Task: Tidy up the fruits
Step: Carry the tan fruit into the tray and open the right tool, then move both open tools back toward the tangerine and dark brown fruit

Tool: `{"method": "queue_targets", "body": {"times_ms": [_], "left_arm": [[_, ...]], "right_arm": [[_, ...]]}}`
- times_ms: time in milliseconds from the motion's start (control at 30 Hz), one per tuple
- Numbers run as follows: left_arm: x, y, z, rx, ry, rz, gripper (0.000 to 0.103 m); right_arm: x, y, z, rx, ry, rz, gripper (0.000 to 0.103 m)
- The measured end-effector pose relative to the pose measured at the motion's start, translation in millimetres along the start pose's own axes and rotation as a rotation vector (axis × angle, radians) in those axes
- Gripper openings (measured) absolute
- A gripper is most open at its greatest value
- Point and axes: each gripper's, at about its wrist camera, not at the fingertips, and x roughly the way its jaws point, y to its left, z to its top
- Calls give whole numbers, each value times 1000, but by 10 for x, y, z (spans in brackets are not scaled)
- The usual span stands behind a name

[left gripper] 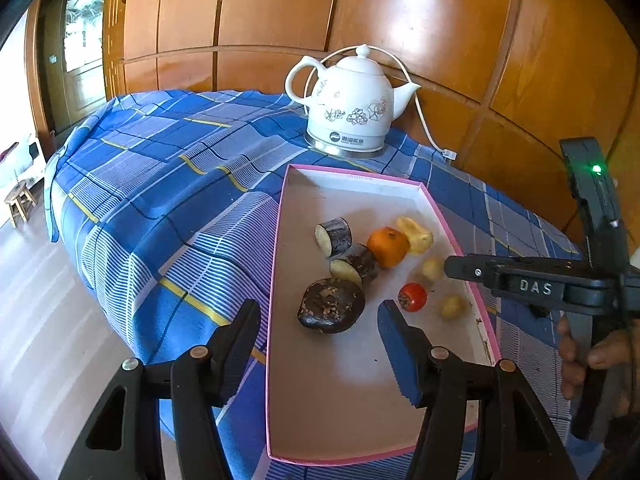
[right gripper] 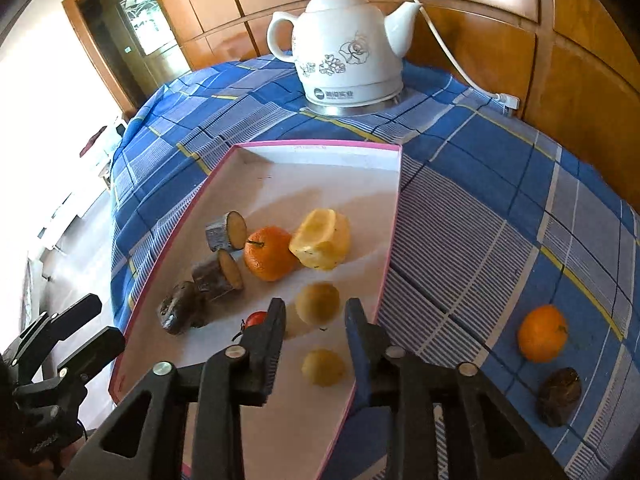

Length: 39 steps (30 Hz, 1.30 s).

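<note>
A blue checked cloth (right gripper: pixel 500 208) covers the table beneath a glossy white ceramic kettle (right gripper: pixel 344 48). The shallow pink-rimmed cardboard tray (right gripper: pixel 320 148) holds a rough dark lump (left gripper: pixel 331 306), two cut dark-skinned cylinders (left gripper: pixel 334 236), a dimpled orange (right gripper: pixel 269 254), a pale yellow wedge (right gripper: pixel 322 244), two small yellow fruits (right gripper: pixel 318 302) and a red tomato (left gripper: pixel 412 297). A second orange (right gripper: pixel 542 333) and a brown lump (right gripper: pixel 559 396) lie outside on the cloth. The left gripper (left gripper: pixel 320 332) gapes wide; the right gripper (right gripper: pixel 316 320) stands open, empty, over the small fruits.
</note>
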Motion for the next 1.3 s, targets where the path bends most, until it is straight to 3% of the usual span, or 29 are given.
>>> {"method": "queue_targets", "body": {"times_ms": [300,667,1300], "left_arm": [[-27,-91,13,33,-12,-3,62],[-103,-242,-1,76,-22,-15,62],[-99,-564,-80,169,2,-22,62]], "right_arm": [[-270,-42,-254,-28,-26,-17,34],[-583,-268,-539,-53,-40,-101,35],[-1147,-1079,-739,-3,-81,-268,35]]}}
